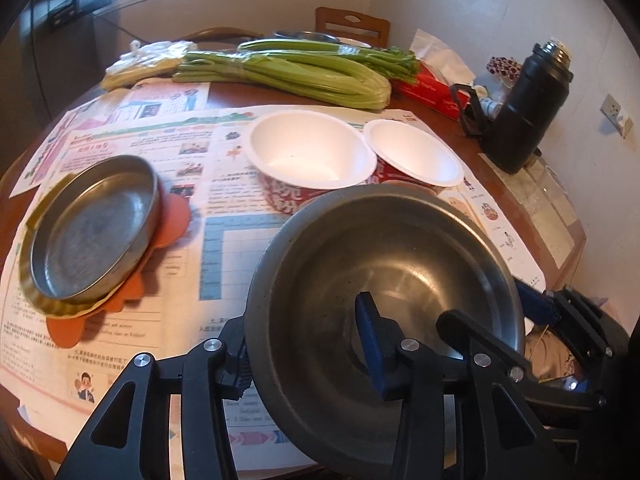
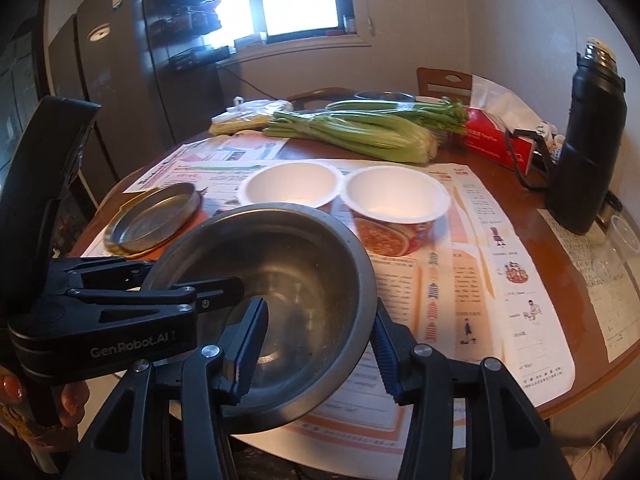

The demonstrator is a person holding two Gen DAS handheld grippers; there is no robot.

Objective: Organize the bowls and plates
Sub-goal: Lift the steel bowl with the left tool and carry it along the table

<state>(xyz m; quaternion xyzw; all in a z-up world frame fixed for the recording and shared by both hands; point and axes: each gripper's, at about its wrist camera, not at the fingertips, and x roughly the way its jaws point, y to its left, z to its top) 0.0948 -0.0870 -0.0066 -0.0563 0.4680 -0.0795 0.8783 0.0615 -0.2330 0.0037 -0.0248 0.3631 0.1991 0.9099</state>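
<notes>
Both the left gripper [image 1: 308, 344] and right gripper [image 2: 316, 344] clamp the steel bowl [image 2: 280, 280] rim at lower frame, seemingly clear of the paper bowls [image 2: 396, 200] above.

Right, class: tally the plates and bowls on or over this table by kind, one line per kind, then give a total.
Steel bowl, clamped by both grippers: 1
Paper noodle bowls: 2
Round metal pan: 1
Plates under that pan, yellow and orange: 2
Far metal dish: 1
Total: 7
</notes>
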